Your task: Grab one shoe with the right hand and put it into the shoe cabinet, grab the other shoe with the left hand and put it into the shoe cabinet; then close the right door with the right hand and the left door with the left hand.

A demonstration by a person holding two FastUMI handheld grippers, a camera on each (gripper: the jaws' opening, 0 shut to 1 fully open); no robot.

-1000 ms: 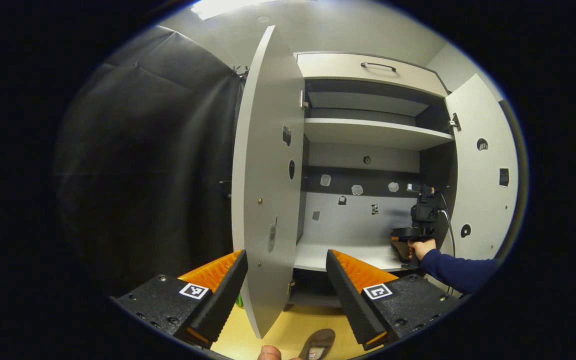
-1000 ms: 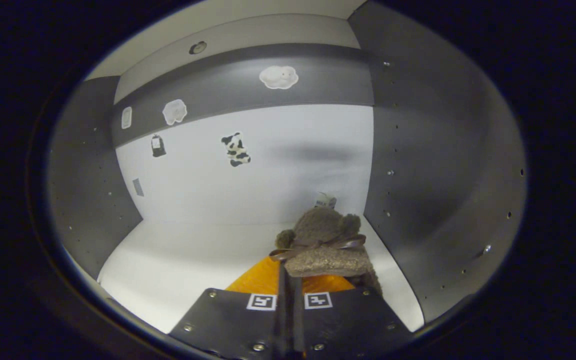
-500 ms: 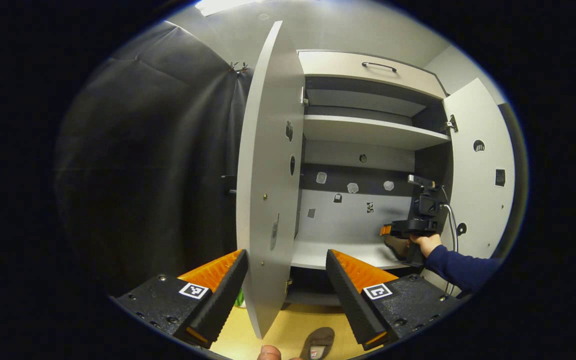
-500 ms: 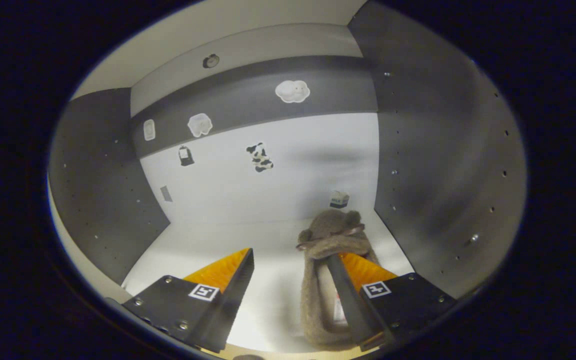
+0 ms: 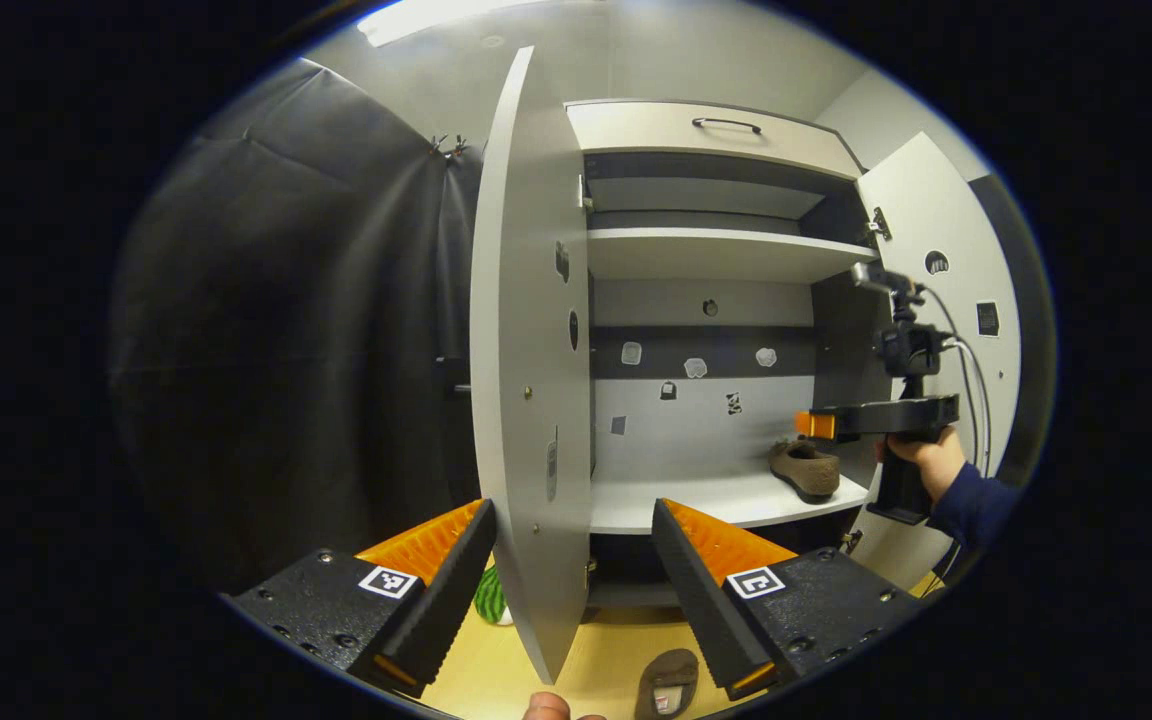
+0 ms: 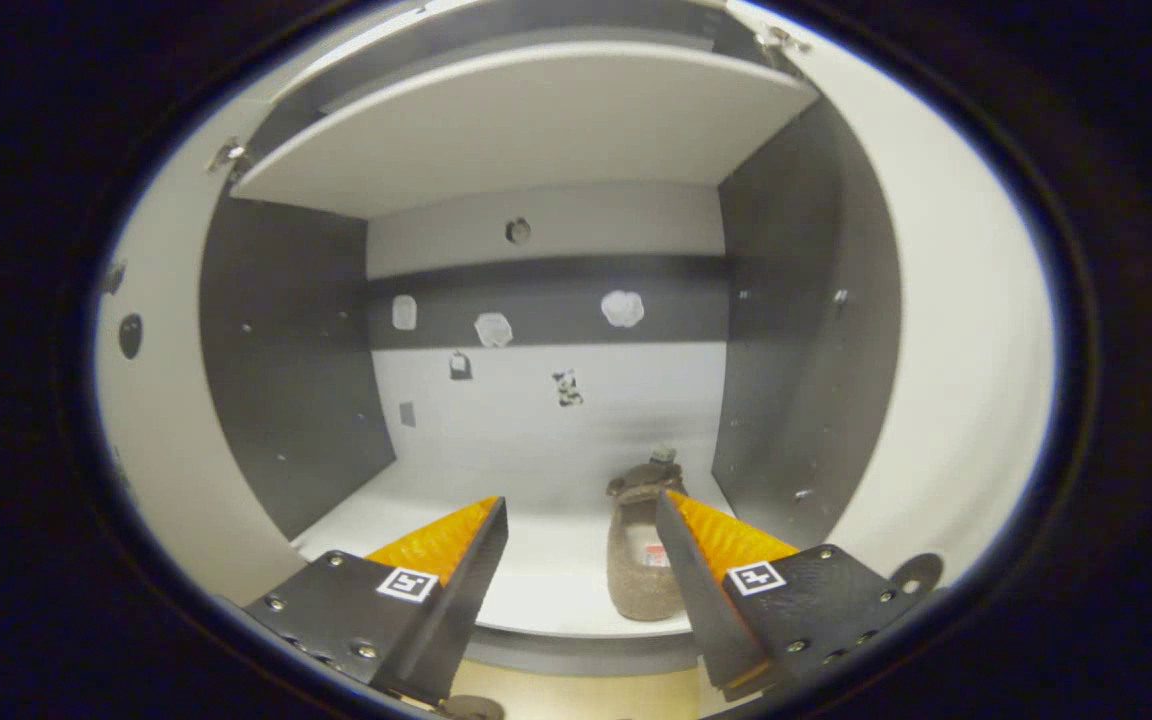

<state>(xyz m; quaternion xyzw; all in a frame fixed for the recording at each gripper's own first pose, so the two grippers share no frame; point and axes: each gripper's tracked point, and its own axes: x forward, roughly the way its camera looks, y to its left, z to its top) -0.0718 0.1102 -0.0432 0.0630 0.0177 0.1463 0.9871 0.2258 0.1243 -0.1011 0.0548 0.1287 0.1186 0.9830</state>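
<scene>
Seen: right gripper [image 6: 576,560] spread wide and empty before the shoe cabinet [image 6: 536,110], one brown shoe [image 6: 641,560] on its lower shelf [image 6: 546,570] by the right wall, left gripper [image 5: 571,560] likewise agape, holding nothing, other shoe [image 5: 666,685] on the floor [image 5: 606,660].

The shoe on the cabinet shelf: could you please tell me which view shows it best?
The right gripper view shows the shoe best: it lies close ahead on the shelf, its opening facing the camera, partly behind the open right gripper. The left gripper view shows it from the side, small and farther off.
</scene>
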